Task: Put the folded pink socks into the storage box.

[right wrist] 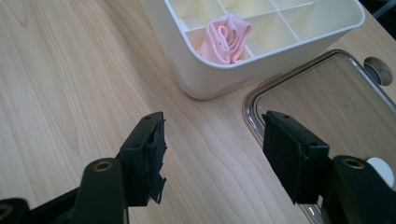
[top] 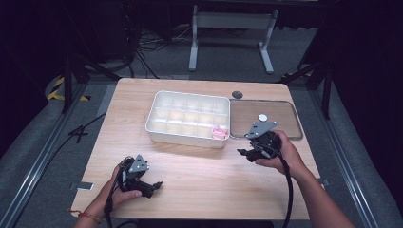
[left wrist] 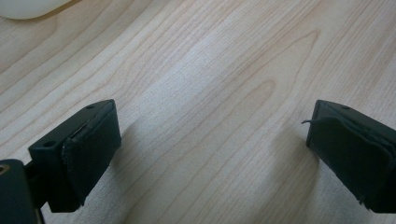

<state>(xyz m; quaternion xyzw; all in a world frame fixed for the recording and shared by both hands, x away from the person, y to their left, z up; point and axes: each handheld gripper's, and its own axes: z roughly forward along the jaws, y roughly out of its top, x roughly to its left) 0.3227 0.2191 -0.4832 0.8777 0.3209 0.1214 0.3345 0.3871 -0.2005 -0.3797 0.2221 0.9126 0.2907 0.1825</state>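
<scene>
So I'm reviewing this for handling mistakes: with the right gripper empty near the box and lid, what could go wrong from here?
1. The right gripper stands open partly over the clear lid's rim; moving lower, a jaw could catch or shove it.
2. The pink folded cloth sits in the corner compartment of the white divided box; a jaw could hit the wall.
3. The box looks light and may slide if bumped.

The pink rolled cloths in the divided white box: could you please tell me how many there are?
1. The pink rolled cloth sits in the corner compartment of the divided white box, at the near end beside the clear lid. The near wall may hide others.
</scene>
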